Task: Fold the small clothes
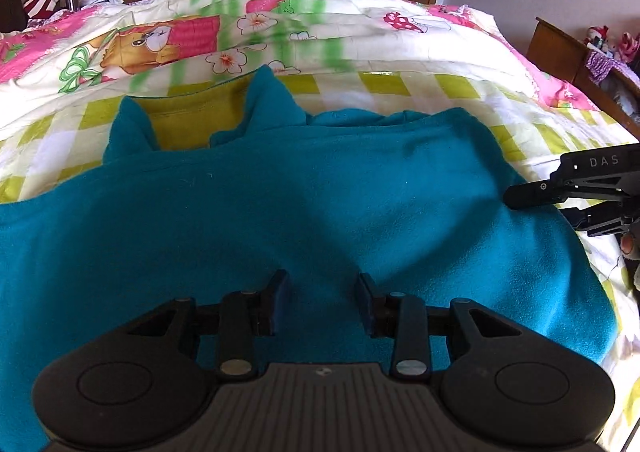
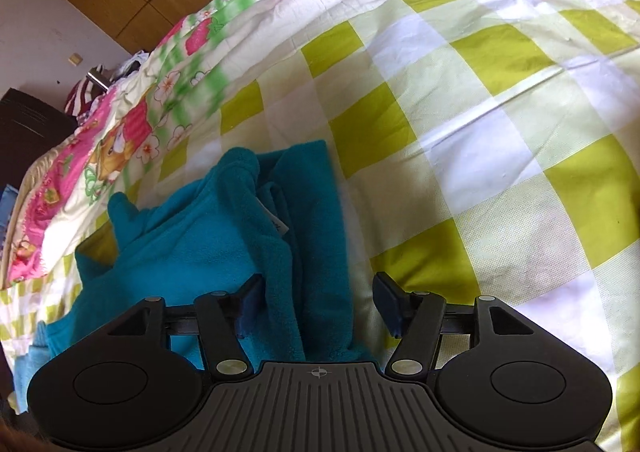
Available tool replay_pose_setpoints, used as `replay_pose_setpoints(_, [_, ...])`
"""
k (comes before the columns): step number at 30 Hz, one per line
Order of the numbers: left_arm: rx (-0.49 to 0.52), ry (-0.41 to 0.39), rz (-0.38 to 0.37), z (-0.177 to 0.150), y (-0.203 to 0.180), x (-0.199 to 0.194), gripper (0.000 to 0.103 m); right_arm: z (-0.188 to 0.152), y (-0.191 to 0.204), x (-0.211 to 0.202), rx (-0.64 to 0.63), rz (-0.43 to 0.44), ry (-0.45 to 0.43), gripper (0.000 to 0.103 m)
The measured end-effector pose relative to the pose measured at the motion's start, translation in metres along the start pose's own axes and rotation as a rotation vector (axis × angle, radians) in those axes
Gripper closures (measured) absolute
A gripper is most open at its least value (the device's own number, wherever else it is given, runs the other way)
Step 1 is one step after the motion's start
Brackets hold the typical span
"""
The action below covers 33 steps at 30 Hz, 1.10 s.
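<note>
Left wrist view: teal fleece garment (image 1: 304,204) lay spread on the green-and-white checked bed sheet (image 1: 404,88), two pointed flaps at its far edge. Left gripper (image 1: 323,302) hung just above the fleece, jaws apart, nothing between them. Right gripper (image 1: 516,200) entered from the right at the garment's right edge. Right wrist view: right gripper (image 2: 320,302) jaws wide, straddling the garment's bunched edge (image 2: 240,236), not clamped. Cartoon-print quilt (image 1: 192,36) lay beyond.
</note>
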<state>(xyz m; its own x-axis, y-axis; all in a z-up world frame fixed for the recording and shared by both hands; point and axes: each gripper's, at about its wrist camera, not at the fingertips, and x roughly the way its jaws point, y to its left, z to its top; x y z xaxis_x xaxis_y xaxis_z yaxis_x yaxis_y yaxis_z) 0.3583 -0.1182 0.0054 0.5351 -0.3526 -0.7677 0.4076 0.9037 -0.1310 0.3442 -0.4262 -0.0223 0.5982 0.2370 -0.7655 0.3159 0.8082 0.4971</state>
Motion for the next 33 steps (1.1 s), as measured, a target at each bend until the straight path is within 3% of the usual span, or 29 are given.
replay_pose_setpoints(3, [-0.028, 0.006, -0.007, 0.002, 0.002, 0.000, 0.054, -0.002, 0.007, 0.002, -0.043, -0.034, 0.003, 0.049])
replay_pose_setpoints(4, [-0.034, 0.008, -0.005, 0.002, 0.002, 0.000, 0.053, -0.002, 0.014, 0.002, -0.075, -0.065, 0.003, 0.065])
replay_pose_setpoints(5, [-0.040, 0.010, -0.002, 0.002, 0.003, 0.001, 0.053, -0.002, 0.018, 0.002, -0.095, -0.066, 0.010, 0.074])
replay_pose_setpoints(7, [-0.042, 0.006, -0.002, 0.002, 0.003, 0.000, 0.052, 0.000, 0.022, 0.001, -0.083, -0.085, 0.011, 0.084])
replay_pose_setpoints(11, [-0.088, -0.002, 0.018, -0.009, 0.023, -0.022, 0.053, 0.004, 0.033, -0.004, -0.126, -0.131, 0.005, 0.083])
replay_pose_setpoints(15, [-0.135, -0.009, 0.092, -0.028, 0.056, -0.061, 0.053, 0.000, 0.056, -0.009, -0.262, -0.224, -0.007, 0.075])
replay_pose_setpoints(19, [-0.246, -0.051, 0.246, -0.051, 0.104, -0.112, 0.052, -0.006, 0.082, -0.033, -0.308, -0.356, -0.148, 0.073])
replay_pose_setpoints(21, [-0.322, -0.056, 0.327, -0.066, 0.129, -0.130, 0.052, -0.014, 0.102, -0.042, -0.341, -0.374, -0.196, 0.071])
replay_pose_setpoints(23, [-0.393, -0.041, 0.365, -0.083, 0.150, -0.138, 0.047, -0.024, 0.131, -0.041, -0.404, -0.353, -0.200, 0.071])
replay_pose_setpoints(25, [-0.444, 0.007, 0.350, -0.097, 0.163, -0.131, 0.045, -0.035, 0.170, -0.030, -0.493, -0.301, -0.174, 0.070])
replay_pose_setpoints(28, [-0.529, 0.048, 0.285, -0.113, 0.170, -0.121, 0.045, -0.057, 0.233, 0.006, -0.535, -0.094, 0.001, 0.061])
replay_pose_setpoints(30, [-0.579, 0.033, 0.245, -0.121, 0.169, -0.121, 0.045, -0.081, 0.282, 0.035, -0.595, 0.022, 0.124, 0.058])
replay_pose_setpoints(33, [-0.609, 0.016, 0.193, -0.126, 0.167, -0.122, 0.043, -0.117, 0.343, 0.069, -0.712, 0.092, 0.209, 0.047])
